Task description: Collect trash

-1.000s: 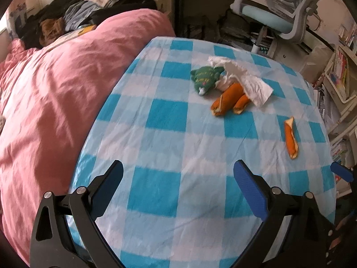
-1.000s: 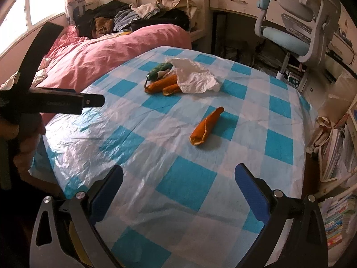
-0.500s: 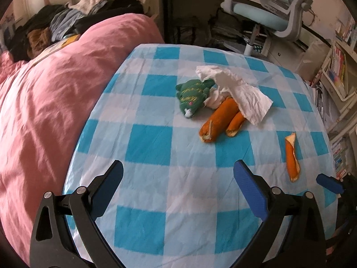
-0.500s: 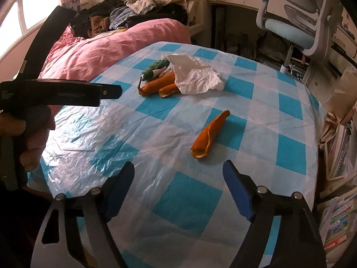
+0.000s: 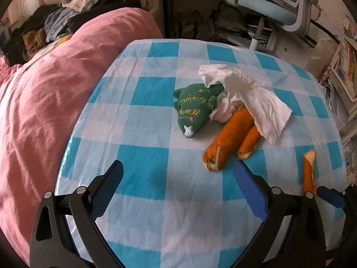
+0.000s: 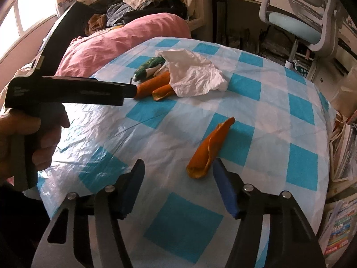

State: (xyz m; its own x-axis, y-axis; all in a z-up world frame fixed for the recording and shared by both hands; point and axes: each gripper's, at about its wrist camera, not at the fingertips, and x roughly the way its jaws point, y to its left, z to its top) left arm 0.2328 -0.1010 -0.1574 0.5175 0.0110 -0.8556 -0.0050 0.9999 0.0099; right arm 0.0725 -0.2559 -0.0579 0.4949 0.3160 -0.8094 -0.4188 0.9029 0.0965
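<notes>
On the blue-checked tablecloth (image 5: 147,156) lie a crumpled white tissue (image 5: 256,93), two orange peel rolls (image 5: 229,136) partly under it, and a green knitted toy (image 5: 196,109) beside them. A single orange peel (image 5: 309,169) lies apart to the right; in the right wrist view this single peel (image 6: 212,147) sits just ahead of my right gripper (image 6: 178,178), close to its right finger. The right gripper is open and empty. My left gripper (image 5: 178,178) is open and empty, short of the peel rolls. The tissue (image 6: 194,73) also shows in the right wrist view.
A pink duvet (image 5: 44,102) borders the table on the left, with piled clothes (image 5: 55,26) behind it. An office chair (image 5: 272,6) stands beyond the far edge. Shelves of books (image 5: 343,71) are at the right. The left gripper's body (image 6: 67,89) crosses the right wrist view.
Both grippers have moved forward over the table toward the trash. The right gripper's jaws have narrowed but stay open, now close to the single peel.
</notes>
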